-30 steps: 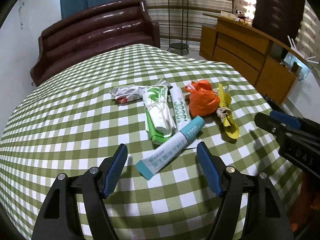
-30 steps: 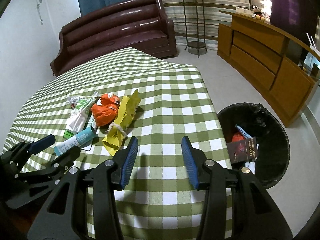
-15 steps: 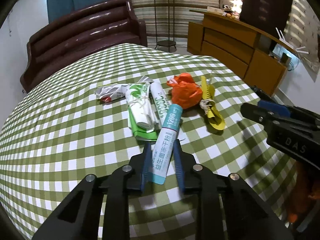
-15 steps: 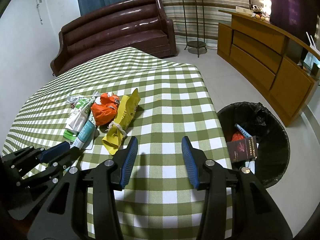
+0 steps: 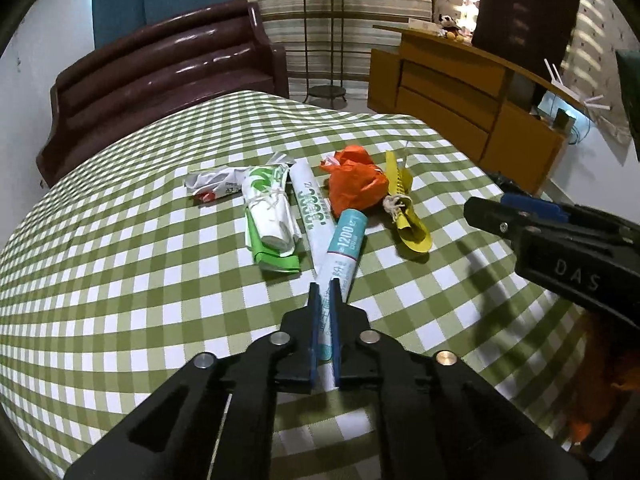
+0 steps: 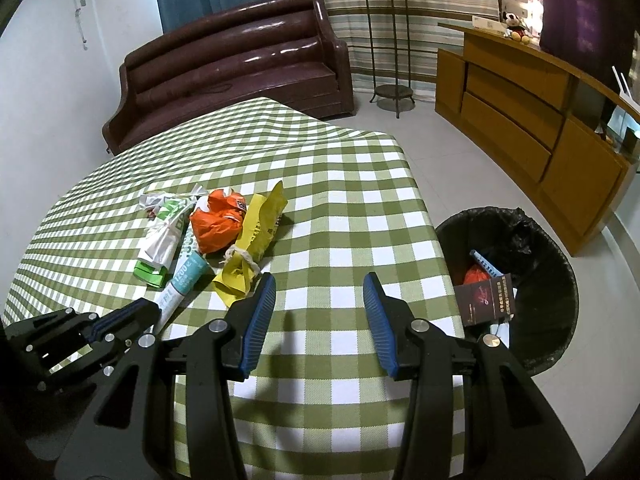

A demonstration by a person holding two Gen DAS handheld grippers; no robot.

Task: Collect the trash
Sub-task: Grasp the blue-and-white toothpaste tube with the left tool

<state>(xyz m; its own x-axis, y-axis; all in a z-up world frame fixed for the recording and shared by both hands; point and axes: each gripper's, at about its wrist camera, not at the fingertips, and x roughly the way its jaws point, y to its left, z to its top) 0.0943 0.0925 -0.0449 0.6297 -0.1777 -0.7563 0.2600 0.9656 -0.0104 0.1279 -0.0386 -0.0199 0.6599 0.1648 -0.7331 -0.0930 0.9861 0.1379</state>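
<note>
Tube grip looks a bit sketchy

Left gripper [image 5: 325,292] is pinching the near end of the teal-capped tube [image 5: 340,256], jaws squeezed tight on it, with the rest of the tube sticking forward over the checked tablecloth [image 5: 120,280]. Since it's held by one end, the tube could droop or twist out on the way to the black bin [image 6: 516,292] beside the table. It might also drag the white tube [image 5: 310,208] touching it. Right gripper [image 6: 320,316] hangs spread and empty above the cloth, near the yellow wrapper [image 6: 256,240].
</note>
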